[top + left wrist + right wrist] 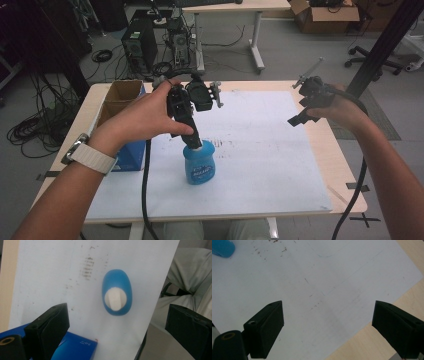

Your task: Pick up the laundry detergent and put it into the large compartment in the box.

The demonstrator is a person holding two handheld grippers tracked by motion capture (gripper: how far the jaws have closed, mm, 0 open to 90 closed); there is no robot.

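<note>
White sheet covers most of worktop; dark smudges near its middle. Open blue cardboard box at left edge, partly on the sheet. Black tape marks at right edge, near front corner

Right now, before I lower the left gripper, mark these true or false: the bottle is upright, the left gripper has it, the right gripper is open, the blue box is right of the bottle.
1. The blue bottle stands upright on the white sheet. True.
2. The left gripper is shut on the bottle. False: its jaws are wide apart above the white cap.
3. The right gripper is open. True, over bare sheet.
4. The blue box lies right of the bottle. False: it is to its left in the high view.
</note>
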